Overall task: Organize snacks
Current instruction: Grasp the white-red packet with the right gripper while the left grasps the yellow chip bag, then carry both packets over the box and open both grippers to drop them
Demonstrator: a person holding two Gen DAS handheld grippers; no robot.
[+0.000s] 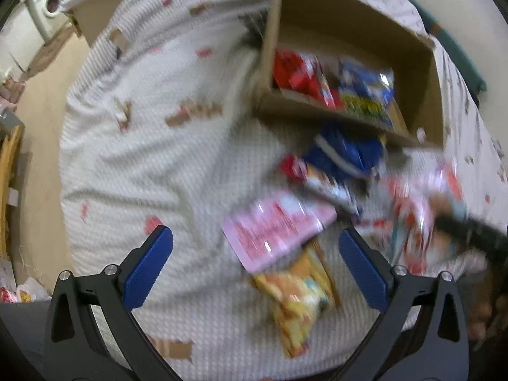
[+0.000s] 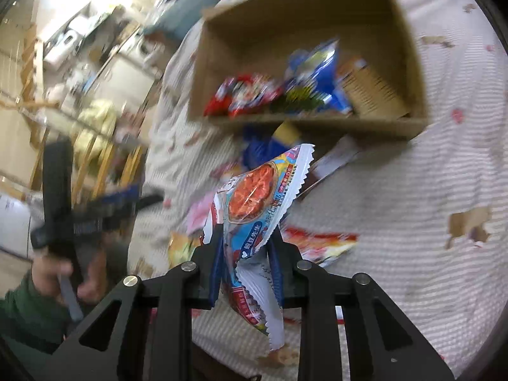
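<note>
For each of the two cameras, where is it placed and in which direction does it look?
Left wrist view: sits on the left gripper, looking steeply down at the white bedspread and loose snack packets; its blue fingers stand wide open and empty.
Right wrist view: sits on the right gripper, angled down toward the cardboard box; its fingers clamp a snack packet, and the person's left hand with a green sleeve shows.
Shared: the box, the bedspread, the pink packet.

Motion blur smears the loose snack packets (image 1: 320, 171) (print unreadable) beside the box (image 1: 349, 25).
</note>
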